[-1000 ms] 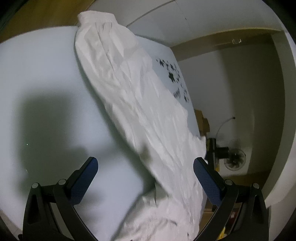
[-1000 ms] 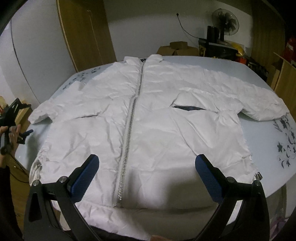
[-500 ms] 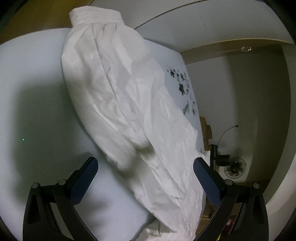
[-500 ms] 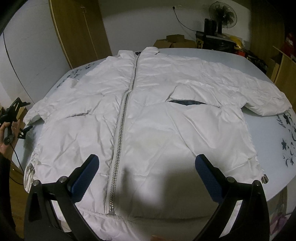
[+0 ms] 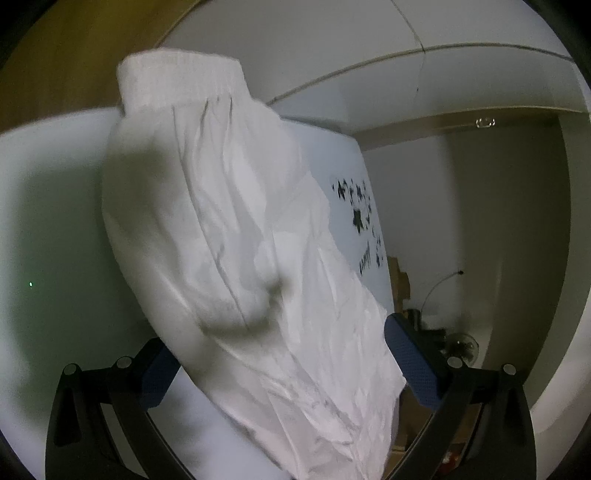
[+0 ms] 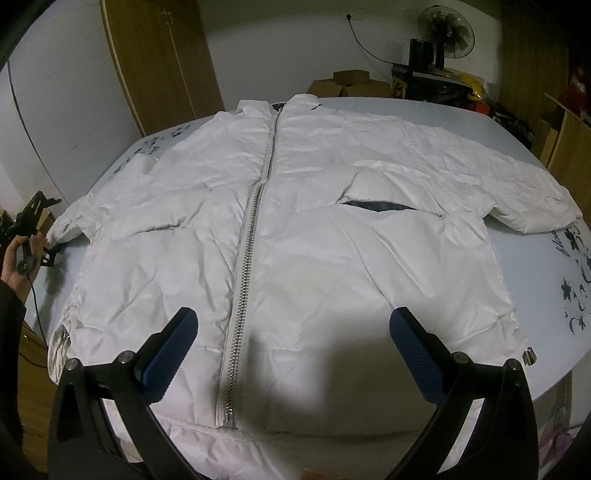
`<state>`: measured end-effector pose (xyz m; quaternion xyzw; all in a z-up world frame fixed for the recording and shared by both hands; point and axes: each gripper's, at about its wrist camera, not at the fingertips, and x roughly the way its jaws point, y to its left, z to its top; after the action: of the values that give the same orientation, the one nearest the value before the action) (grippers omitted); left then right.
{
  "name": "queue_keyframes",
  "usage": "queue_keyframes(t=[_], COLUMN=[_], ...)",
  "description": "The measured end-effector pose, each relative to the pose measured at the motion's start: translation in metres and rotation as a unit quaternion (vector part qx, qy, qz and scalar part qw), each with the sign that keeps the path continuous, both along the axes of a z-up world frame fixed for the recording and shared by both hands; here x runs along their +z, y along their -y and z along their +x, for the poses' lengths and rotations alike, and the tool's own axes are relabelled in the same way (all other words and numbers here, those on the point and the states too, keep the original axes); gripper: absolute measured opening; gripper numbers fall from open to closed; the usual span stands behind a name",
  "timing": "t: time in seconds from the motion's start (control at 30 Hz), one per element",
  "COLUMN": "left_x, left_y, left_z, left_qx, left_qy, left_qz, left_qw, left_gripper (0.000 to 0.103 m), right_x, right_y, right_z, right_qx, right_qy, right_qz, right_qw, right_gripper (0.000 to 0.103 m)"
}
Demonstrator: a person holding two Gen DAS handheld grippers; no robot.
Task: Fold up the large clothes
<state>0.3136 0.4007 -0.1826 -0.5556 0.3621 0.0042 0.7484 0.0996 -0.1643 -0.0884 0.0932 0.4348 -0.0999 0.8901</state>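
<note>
White puffer jacket [image 6: 295,229] lies spread front-up on the pale surface [image 6: 546,295], zipped, collar at the far side, hem at the near edge. Silver zipper [image 6: 251,236] runs down the middle to the hem. A dark pocket slit [image 6: 380,205] shows on one chest panel. Both sleeves lie spread out to the sides — one sleeve end [image 6: 535,214] lies beside the black floral print [image 6: 576,280] on the surface.

Right gripper [image 6: 293,343] hovers over the lower front of the jacket, jaws spread wide, nothing between them.

Left gripper [image 5: 280,373] sits at the other sleeve [image 5: 229,258], looking along it toward the ribbed cuff [image 5: 181,81]. Jaws wide apart — the sleeve fabric passes between them, not pinched. From the right wrist view a hand [image 6: 22,254] in a dark sleeve holds that gripper at the jacket's sleeve tip.

A fan [image 6: 445,27] and cardboard boxes [image 6: 351,85] stand behind the surface; wooden doors [image 6: 159,62] on the wall.
</note>
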Motion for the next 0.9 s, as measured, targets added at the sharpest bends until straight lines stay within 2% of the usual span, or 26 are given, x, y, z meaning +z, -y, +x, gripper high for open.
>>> queue_keyframes(t=[0.2,0.3,0.4,0.47,0.53,0.6,0.77,0.83,0.9], left_x=[0.003,0.003,-0.003,-0.009,-0.013,-0.014,-0.002,0.008,0.026], left_y=[-0.010,-0.013,-0.017,-0.021,-0.028,-0.030,-0.022,-0.015,-0.007], left_z=[0.011,0.015,0.016,0.017,0.015,0.016,0.021,0.022,0.018], left_qx=[0.006,-0.001,-0.006,-0.003,0.000,0.001,-0.015,-0.015,-0.020], left_qy=[0.005,0.009,0.005,-0.009,-0.013,-0.007,-0.007,0.003,0.016], left_qz=[0.020,0.031,0.031,0.037,0.040,0.045,0.101,0.121,0.162], left_qw=[0.9998,0.9995,0.9995,0.9993,0.9991,0.9990,0.9948,0.9925,0.9865], left_gripper=[0.101,0.093,0.065,0.032,0.019,0.018,0.012,0.011,0.011], right_x=[0.000,0.000,0.000,0.000,0.000,0.000,0.001,0.004,0.015], right_y=[-0.002,-0.002,-0.003,-0.005,-0.005,-0.007,-0.010,-0.010,-0.008], right_z=[-0.001,-0.001,-0.001,-0.001,-0.001,-0.001,0.003,0.009,0.018], right_qx=[0.000,-0.001,-0.002,-0.002,-0.001,0.000,0.003,0.007,0.014], right_qy=[-0.001,-0.001,-0.001,-0.003,-0.004,-0.004,-0.008,-0.014,-0.013], right_qz=[0.000,-0.002,-0.003,-0.004,-0.005,-0.007,-0.009,-0.011,0.002], right_qw=[1.000,1.000,1.000,1.000,1.000,1.000,1.000,1.000,1.000], right_gripper=[0.103,0.103,0.103,0.103,0.103,0.103,0.103,0.103,0.103])
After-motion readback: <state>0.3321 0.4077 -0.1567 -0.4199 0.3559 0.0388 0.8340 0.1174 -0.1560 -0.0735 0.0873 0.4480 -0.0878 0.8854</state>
